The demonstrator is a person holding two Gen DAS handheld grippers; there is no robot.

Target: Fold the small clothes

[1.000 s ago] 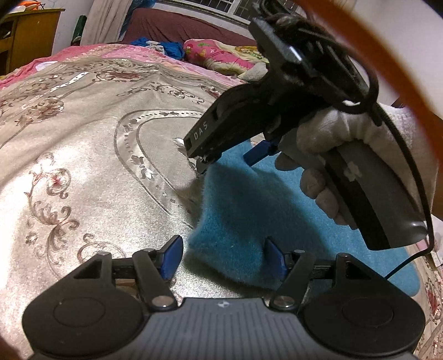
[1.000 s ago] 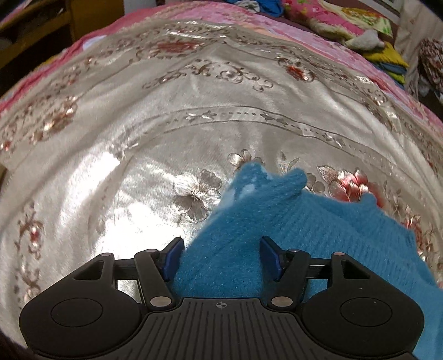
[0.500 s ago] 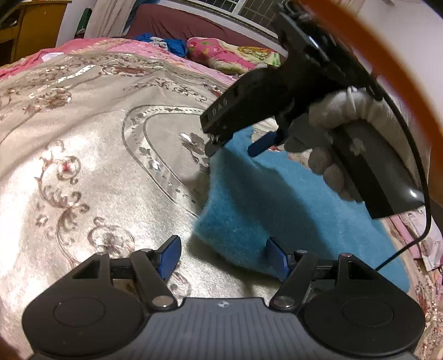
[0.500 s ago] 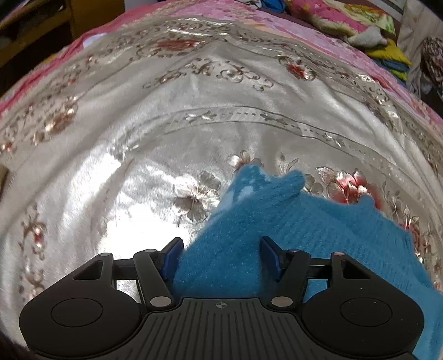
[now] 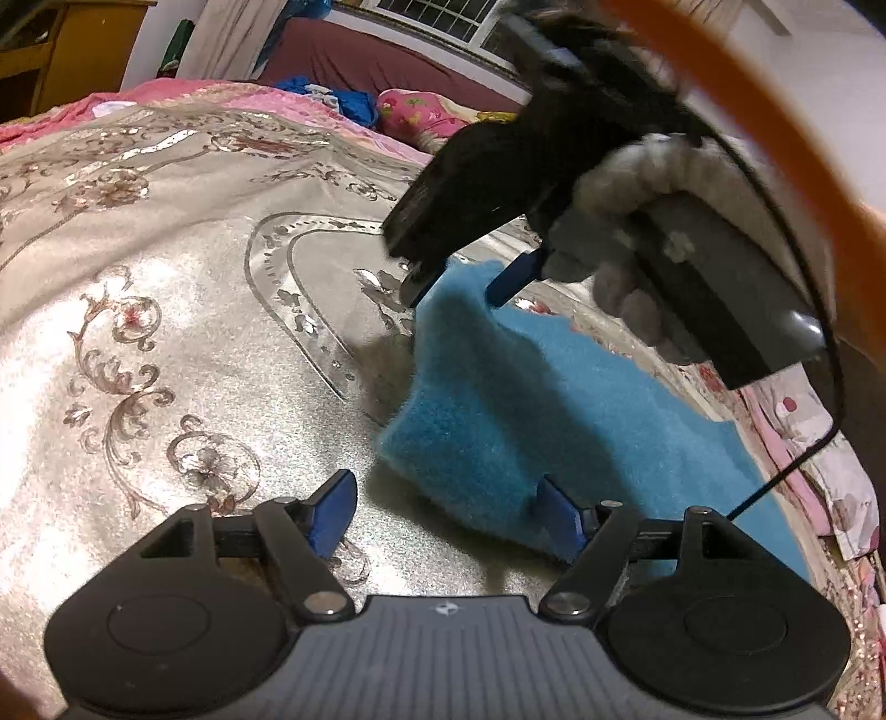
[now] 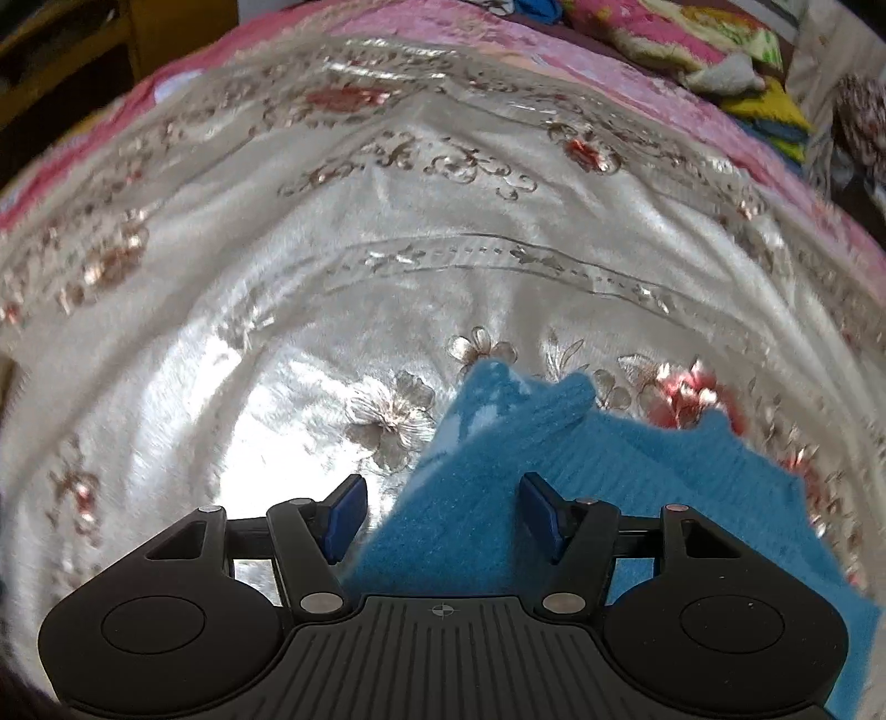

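Note:
A small blue fuzzy knit garment (image 5: 554, 399) lies folded on a shiny silver embroidered bedspread (image 5: 183, 310). My left gripper (image 5: 446, 512) is open, its fingers wide apart just in front of the garment's near edge, not holding it. My right gripper (image 6: 440, 515) is open above the garment (image 6: 609, 487); the cloth lies between and below its fingers. In the left wrist view the right gripper (image 5: 459, 282) hangs over the garment's far corner, held by a gloved hand (image 5: 620, 221).
Pink quilt and piled clothes and pillows (image 5: 410, 108) lie at the far end of the bed. A wooden cabinet (image 5: 72, 50) stands far left. More bedding (image 6: 692, 33) shows at the top right of the right wrist view.
My left gripper has drawn back from the garment's edge, which now lies beyond its fingers. The right gripper has lifted slightly, and its view has shifted a little.

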